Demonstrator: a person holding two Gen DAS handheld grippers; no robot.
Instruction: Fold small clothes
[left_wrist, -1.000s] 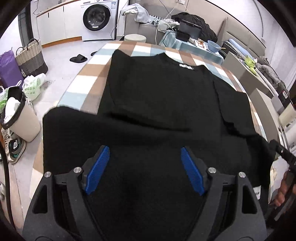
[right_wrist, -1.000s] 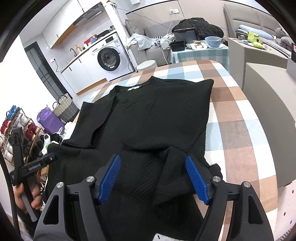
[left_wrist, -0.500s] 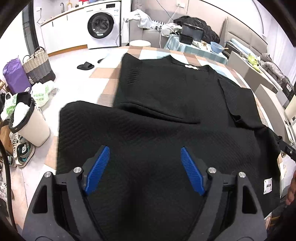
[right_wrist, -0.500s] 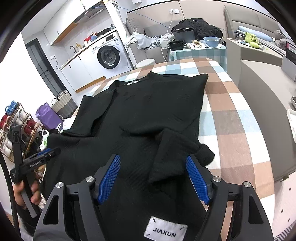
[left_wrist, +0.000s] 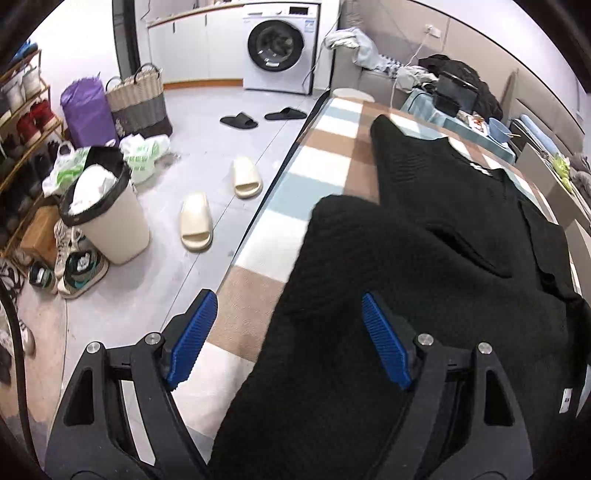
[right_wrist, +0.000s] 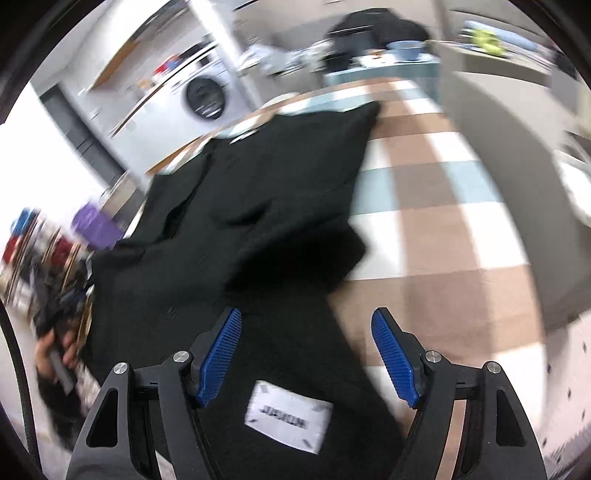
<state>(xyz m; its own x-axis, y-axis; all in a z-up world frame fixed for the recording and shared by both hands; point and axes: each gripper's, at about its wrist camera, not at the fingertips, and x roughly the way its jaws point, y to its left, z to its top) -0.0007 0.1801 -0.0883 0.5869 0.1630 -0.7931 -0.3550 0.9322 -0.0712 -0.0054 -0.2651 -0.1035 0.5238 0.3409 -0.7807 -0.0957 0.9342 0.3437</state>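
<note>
Looking through the left wrist view, you held the left tongs released above the black sweater, which sprawled across the checked desk toward two o'clock. In the blurred right wrist view, the right tongs gaped too, hem label at six o'clock; soft, floppy knit, best pinched at hem corners.

- Black garment: matt knit cloth, ribbed zigzag texture.
- Sewn label: white woven patch, at 6 o'clock.
- Worktop: soft checked cloth cover.
- Left claw pads: ridged blue plastic; black matt frame, shiny metal screws.
</note>
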